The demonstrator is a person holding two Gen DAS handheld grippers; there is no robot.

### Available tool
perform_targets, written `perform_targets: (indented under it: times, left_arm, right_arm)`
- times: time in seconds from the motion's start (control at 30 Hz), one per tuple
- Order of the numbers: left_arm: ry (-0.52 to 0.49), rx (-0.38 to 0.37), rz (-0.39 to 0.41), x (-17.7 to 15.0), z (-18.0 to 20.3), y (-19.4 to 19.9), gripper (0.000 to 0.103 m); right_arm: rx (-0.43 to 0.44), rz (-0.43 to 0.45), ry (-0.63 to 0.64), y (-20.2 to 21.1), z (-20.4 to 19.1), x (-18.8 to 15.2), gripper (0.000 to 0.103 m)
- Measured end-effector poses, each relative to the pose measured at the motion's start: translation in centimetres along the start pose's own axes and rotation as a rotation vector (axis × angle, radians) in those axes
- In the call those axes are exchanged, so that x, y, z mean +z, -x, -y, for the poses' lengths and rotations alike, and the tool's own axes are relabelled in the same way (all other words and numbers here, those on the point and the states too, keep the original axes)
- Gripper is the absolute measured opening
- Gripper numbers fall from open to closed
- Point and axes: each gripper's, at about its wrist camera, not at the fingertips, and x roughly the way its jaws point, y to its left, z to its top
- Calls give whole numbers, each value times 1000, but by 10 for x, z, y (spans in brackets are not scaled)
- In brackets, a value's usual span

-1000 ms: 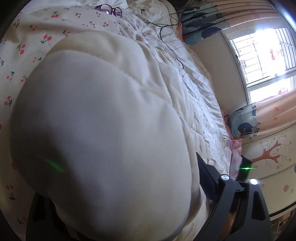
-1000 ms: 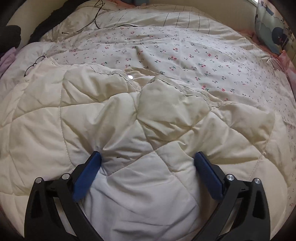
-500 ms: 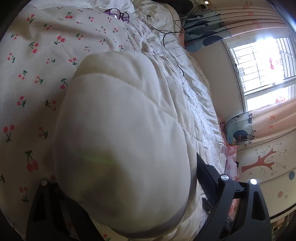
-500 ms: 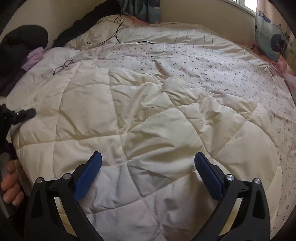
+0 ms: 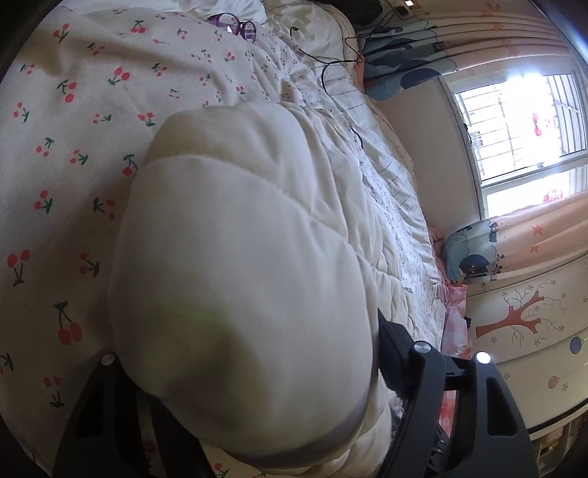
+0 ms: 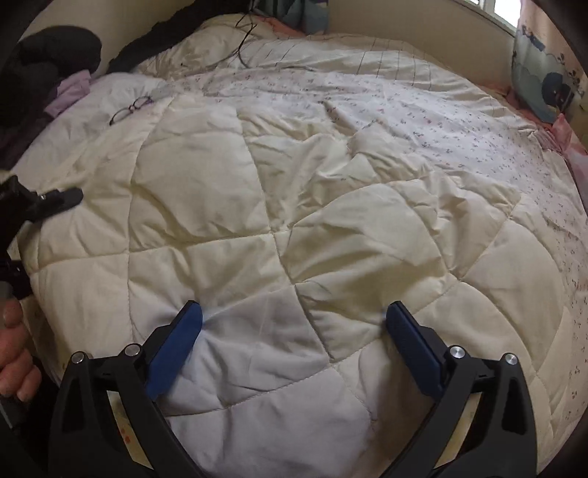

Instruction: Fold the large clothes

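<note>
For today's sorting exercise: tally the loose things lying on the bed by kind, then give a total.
Cream quilted comforter: 1
Purple-framed pair of glasses: 1
Thin black cable: 1
Dark heap of clothes at the bed's edge: 1
Total: 4

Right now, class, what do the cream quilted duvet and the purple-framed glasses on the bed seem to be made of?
Cream quilted duvet: soft woven fabric, probably cotton or microfibre, matte, over puffy filling; stitched seams form swollen, creased panels. Purple-framed glasses: likely translucent plastic frame with clear lenses; glossy glints show, but they are too small to be sure.
</note>
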Motion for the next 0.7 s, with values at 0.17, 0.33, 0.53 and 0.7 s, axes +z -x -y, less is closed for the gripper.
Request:
perform_targets:
  times: [0.17,0.33,0.53,0.7]
  left_arm:
    - [-110,25,22,-6,16,0,69]
    - [-133,30,33,-7,13,3,63]
    - [-269,30,79,-18,38,11,55]
    - [-449,3,138,-37,87,28,49]
  right_arm:
    - [-49,8,29,-17,-7,-16,97]
    - [-64,33,42,1,-5,-12,97]
    - [-85,36,35,-20,-6,-27,97]
    - [-35,31,28,-21,1,-25,97]
